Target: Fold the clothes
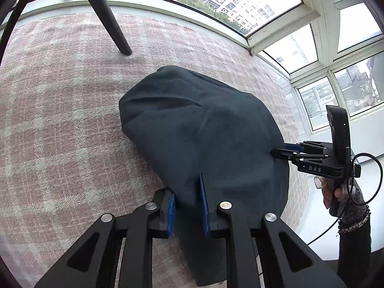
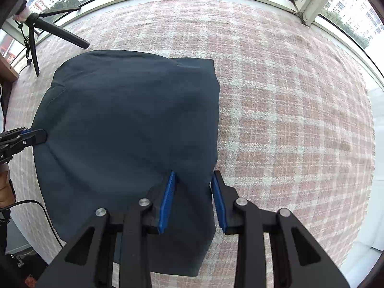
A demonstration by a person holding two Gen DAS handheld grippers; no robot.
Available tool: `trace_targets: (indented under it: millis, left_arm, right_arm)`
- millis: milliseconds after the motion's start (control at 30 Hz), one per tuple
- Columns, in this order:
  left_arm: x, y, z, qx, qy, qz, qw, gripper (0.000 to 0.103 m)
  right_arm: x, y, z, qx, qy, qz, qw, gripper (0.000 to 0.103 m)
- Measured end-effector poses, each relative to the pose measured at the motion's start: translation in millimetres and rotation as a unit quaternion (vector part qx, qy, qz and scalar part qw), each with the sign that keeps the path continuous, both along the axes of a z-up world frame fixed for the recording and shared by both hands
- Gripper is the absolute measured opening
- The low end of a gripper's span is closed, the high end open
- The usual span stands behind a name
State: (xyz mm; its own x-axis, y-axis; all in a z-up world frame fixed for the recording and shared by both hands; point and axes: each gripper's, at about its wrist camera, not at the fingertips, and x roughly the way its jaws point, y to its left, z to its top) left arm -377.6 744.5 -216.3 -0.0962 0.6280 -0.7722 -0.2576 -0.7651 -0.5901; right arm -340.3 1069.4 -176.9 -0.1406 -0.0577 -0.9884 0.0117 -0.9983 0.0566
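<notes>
Left wrist view shows a dark garment [image 1: 199, 129] lying folded on a pink checked carpet [image 1: 60, 120], its near end running under the left gripper [image 1: 188, 204] and off the bottom of the frame. The blue pads [image 1: 204, 204] stand a little apart, with a fold of cloth between them; the left pad sits at the garment's edge and the right one on top of the fabric. Whether they still pinch the cloth is hard to make out, as the fabric hides the contact.

At the right of this view the right gripper [image 1: 279, 152] reaches in sideways, its tips at the garment's far edge and partly buried in the cloth. A hand [image 1: 333, 192] in a dark knitted sleeve [image 1: 355, 216] holds its handle, mostly cut off by the frame.

Right wrist view looks straight down on the garment [image 2: 134, 120]. The right gripper [image 2: 193, 192] is partly open: the left pad rests on the cloth, the right pad [image 2: 218, 201] stands clear of the garment's right edge, with a gap to the fabric. The garment's corner lies loosely between them. The left gripper's tip [image 2: 36, 136] enters at the left edge, touching the cloth; its jaws are out of sight there.

A black tripod leg [image 1: 108, 16] stands on the carpet beyond the garment, its top cut off. Windows [image 1: 300, 55] ring the carpet.
</notes>
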Motion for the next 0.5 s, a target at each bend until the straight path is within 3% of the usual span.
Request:
trace_targets:
  millis: [67,133,167,233,300,333,400,500]
  left_arm:
    - [6.2,-22.4,13.6,0.003,0.019,0.015,0.9997,0.016]
    - [15.5,-32.6,31.6,0.003,0.052,0.016,0.9985,0.027]
    - [20.1,-37.0,40.6,0.004,0.069,0.015,0.9975,0.027]
    - [18.6,-26.6,55.8,-0.010,0.118,0.001,0.9930,0.027]
    - [1.8,-11.6,55.6,-0.001,0.128,-0.006,0.9917,0.027]
    - [-8.3,-4.1,50.3,0.002,0.126,-0.005,0.9920,0.027]
    - [-26.5,13.3,29.4,-0.030,0.125,-0.015,0.9916,0.027]
    - [-41.7,26.7,-17.3,-0.112,0.091,-0.031,0.9890,0.023]
  right_arm:
    - [13.4,9.5,14.0,0.011,0.035,-0.016,0.999,0.037]
    - [29.9,3.6,25.9,0.014,0.075,-0.013,0.997,0.037]
    - [37.5,-1.7,30.3,0.007,0.092,-0.007,0.996,0.037]
    - [52.8,-12.2,39.1,-0.008,0.126,0.005,0.992,0.037]
    - [52.9,-29.6,32.1,0.007,0.139,0.022,0.990,0.037]
    - [45.4,-41.5,20.8,0.023,0.135,0.032,0.990,0.037]
    - [23.7,-66.8,-14.9,0.043,0.108,0.042,0.992,0.038]
    - [46.6,-41.1,-26.0,0.061,0.107,0.047,0.991,0.043]
